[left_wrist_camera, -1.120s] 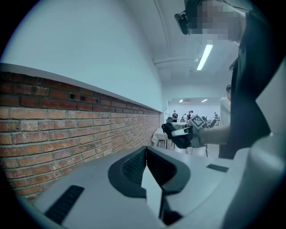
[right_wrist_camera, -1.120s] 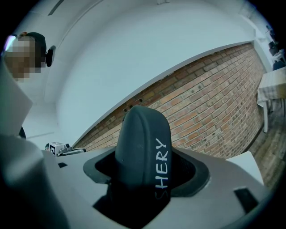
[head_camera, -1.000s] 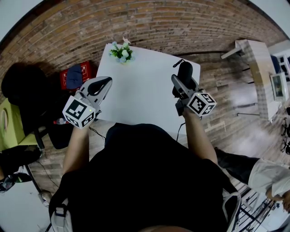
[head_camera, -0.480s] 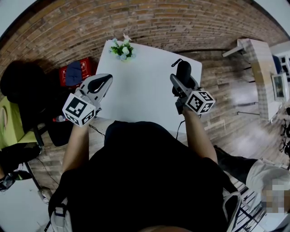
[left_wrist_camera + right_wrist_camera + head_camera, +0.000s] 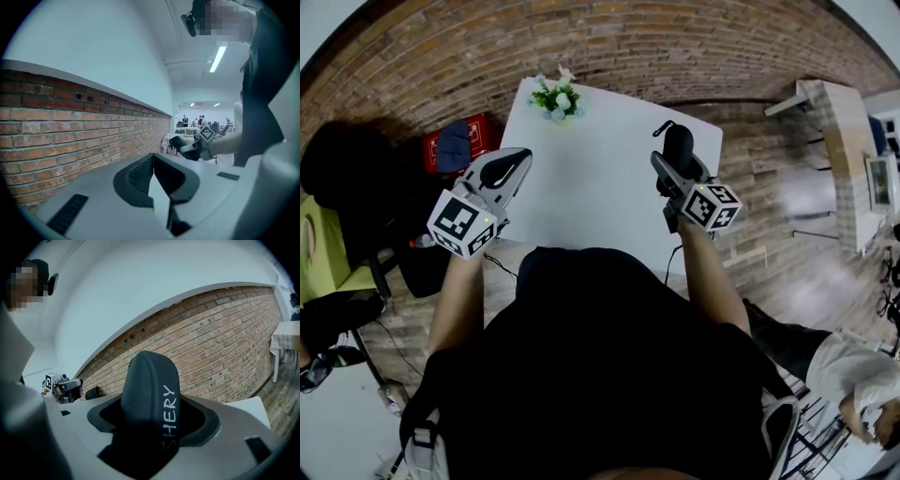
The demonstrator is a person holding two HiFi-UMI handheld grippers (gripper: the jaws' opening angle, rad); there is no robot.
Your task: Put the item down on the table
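Right hand-held gripper (image 5: 675, 169) is clamped on the dark rounded item (image 5: 149, 394), above the white table's (image 5: 591, 178) right side, apparently not touching it. My left hand-held gripper (image 5: 506, 172) is pressed together, empty.

item (image 5: 149, 394) base hidden, table (image 5: 600, 169) near edge covered

A white table (image 5: 600, 178) bears a small flower bouquet (image 5: 556, 97) near its far-left corner.

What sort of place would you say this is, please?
Probably a large shared indoor hall: a long brick wall, a white table bearing a small flower arrangement, and distant people and tables under strip lights.
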